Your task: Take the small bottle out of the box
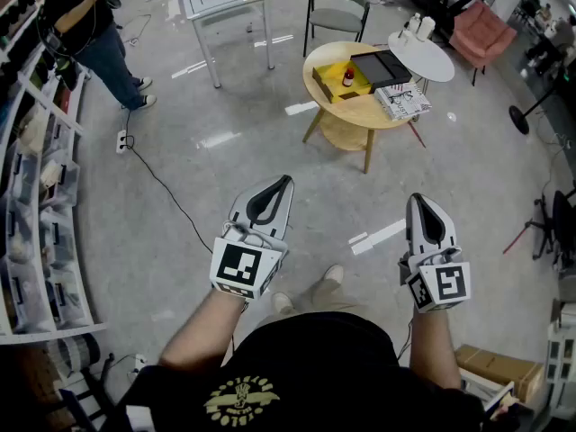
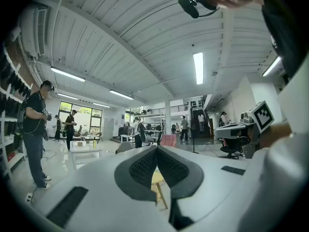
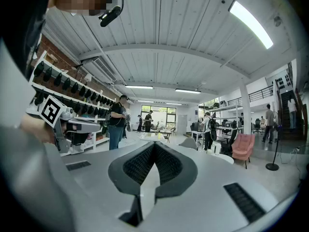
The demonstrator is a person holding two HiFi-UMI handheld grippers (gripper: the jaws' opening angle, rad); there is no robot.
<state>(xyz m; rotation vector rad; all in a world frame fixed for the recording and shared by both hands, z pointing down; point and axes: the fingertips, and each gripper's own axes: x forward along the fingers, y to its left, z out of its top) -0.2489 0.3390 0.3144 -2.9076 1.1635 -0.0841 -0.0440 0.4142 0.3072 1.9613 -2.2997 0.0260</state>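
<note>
L gripper and R gripper are pointing fwd, both closed tight w/ nothing held, while the small bottle is standing upright in the yellow box on the round table, well ahead, approx. btwn both.

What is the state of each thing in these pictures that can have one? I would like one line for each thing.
left gripper: shut, empty, held in the air.
right gripper: shut, empty, held in the air.
small bottle: upright, capped, inside the yellow box.
yellow box: open on top, on the round table.
</note>
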